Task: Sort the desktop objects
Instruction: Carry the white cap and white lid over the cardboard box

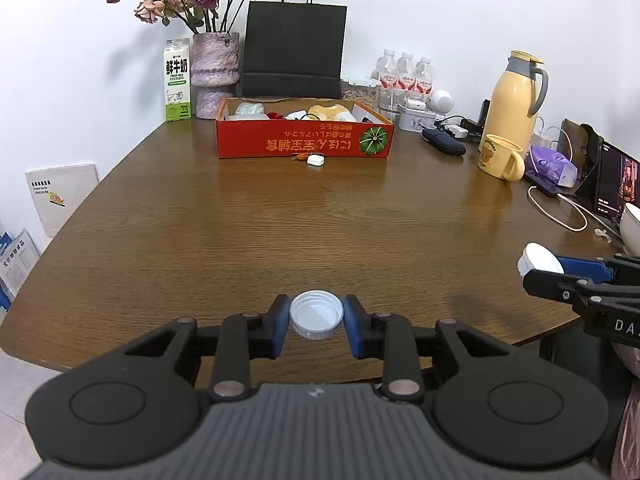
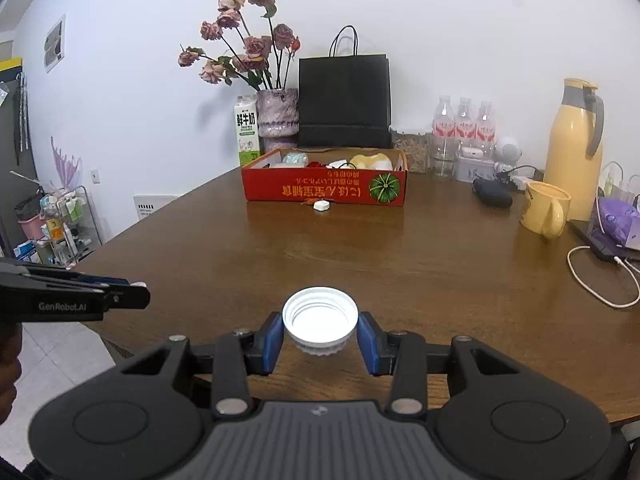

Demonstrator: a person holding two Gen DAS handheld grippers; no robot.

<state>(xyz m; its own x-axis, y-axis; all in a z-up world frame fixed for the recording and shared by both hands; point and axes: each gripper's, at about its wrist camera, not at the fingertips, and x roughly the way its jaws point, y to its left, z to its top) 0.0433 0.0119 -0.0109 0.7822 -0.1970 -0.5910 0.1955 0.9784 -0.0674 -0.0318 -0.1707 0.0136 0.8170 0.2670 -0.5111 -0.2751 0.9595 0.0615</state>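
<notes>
Each hand-held gripper, left and right, clamps 1 white cap.

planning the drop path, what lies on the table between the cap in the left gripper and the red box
Mostly bare wooden table; only a small white case and an orange item beside it lie just before the red box. The left wrist view shows this.
</notes>
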